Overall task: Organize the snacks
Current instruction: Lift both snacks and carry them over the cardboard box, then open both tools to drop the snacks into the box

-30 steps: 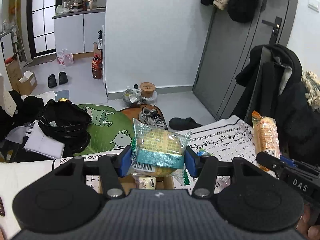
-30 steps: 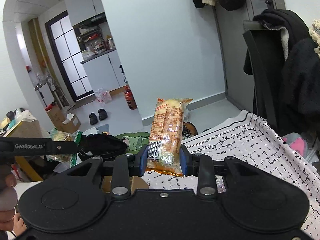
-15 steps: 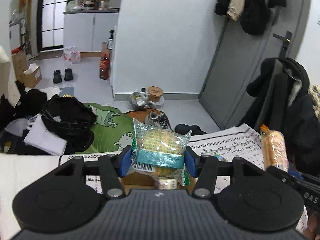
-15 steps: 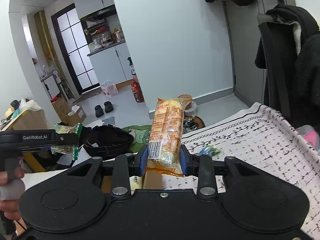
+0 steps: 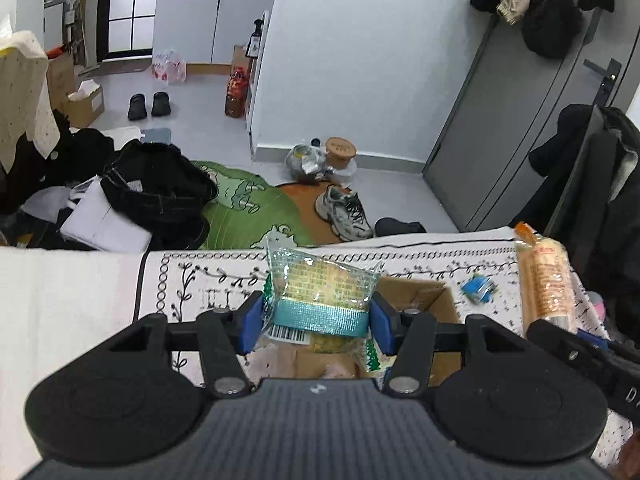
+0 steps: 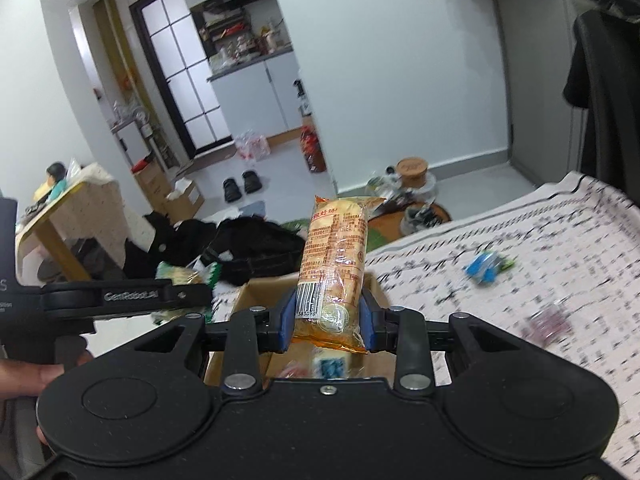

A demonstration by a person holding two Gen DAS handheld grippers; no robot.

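My left gripper [image 5: 316,322] is shut on a clear snack pack with a teal band [image 5: 320,294], held just above an open cardboard box [image 5: 416,292] on the patterned tablecloth [image 5: 192,280]. My right gripper [image 6: 328,316] is shut on a long orange snack packet [image 6: 334,256], upright over the same cardboard box [image 6: 256,294]. In the left wrist view the orange packet [image 5: 546,280] shows at the right edge. In the right wrist view the left gripper's pack [image 6: 186,276] shows at the left. Several snacks lie inside the box, partly hidden.
A small blue wrapped snack [image 6: 486,266] lies on the cloth right of the box; the same blue snack [image 5: 478,290] shows in the left wrist view. Beyond the table edge the floor holds black bags [image 5: 156,196], a green mat [image 5: 248,216] and a shoe [image 5: 348,212]. A hand [image 6: 28,376] grips the left tool.
Both grippers have come down and forward with their snacks. The cardboard box and tablecloth now fill more of each view. Neither grip has altered.
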